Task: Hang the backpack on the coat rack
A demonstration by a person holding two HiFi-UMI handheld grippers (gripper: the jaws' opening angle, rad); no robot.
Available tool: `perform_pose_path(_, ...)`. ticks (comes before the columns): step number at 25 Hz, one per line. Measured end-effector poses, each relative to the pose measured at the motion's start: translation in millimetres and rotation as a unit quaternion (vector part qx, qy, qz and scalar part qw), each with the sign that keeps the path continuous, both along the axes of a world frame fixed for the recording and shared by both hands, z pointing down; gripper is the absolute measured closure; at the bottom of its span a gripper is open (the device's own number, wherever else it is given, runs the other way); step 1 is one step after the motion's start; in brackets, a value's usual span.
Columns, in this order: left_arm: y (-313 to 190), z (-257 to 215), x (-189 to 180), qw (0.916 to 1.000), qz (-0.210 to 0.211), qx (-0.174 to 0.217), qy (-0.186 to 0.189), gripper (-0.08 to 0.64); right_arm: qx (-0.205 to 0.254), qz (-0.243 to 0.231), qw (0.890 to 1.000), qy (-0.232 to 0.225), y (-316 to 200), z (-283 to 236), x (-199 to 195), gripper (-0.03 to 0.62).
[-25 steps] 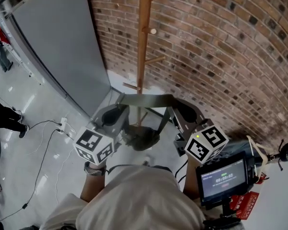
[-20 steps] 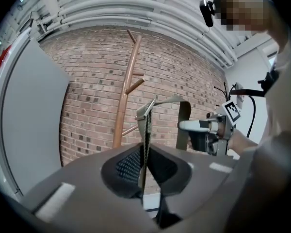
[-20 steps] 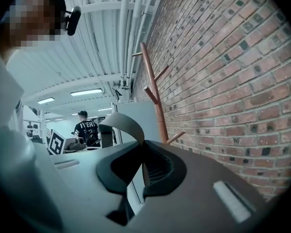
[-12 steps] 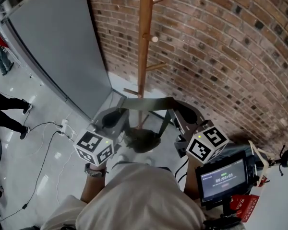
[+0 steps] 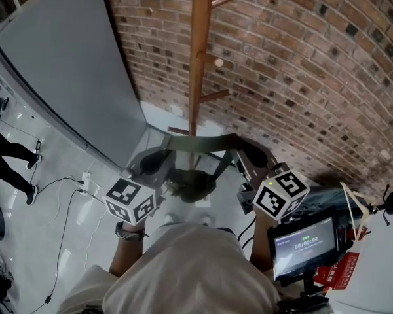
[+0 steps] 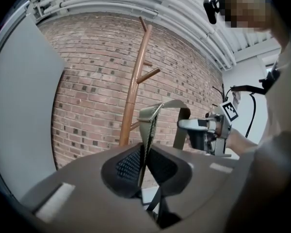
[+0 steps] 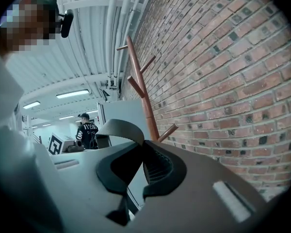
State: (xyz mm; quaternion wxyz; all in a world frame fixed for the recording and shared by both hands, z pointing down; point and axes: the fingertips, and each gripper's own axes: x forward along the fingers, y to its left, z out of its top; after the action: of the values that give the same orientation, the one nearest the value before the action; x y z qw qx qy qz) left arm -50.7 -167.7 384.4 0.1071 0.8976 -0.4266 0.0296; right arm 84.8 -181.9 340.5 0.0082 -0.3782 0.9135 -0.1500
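I am clamping my left gripper tight on one end of the flat olive webbing strap — its thin edge is running straight up out of my pads. My right gripper is pinching the other end just as narrowly, with the band curling away over its jaw. Between the two claws the strap is stretching roughly level, and the dark olive fabric backpack is dangling beneath it, in front of my chest and clear of the pale glossy floor.

I am judging the bag as soft and slumping, and fairly light, going by how little the strap is sagging. The webbing looks thin and limp, so it is likely to fold wherever I am not pulling it taut. Holding it at both ends seems the right grip — it is giving me an open span to drop over a peg.

Beyond the bag, the tall brown wooden coat rack is standing with its slanted pegs bare, the strap not yet over any of them, and behind it the red brick wall is rising
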Motion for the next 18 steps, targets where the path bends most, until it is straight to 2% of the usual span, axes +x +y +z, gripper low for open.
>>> perform_pose_path(18,-39,51,-24,0.9977,0.033,-0.056,-0.02,0.545,-0.048,0.04,0.998,0.021,-41,46,-23,0.583)
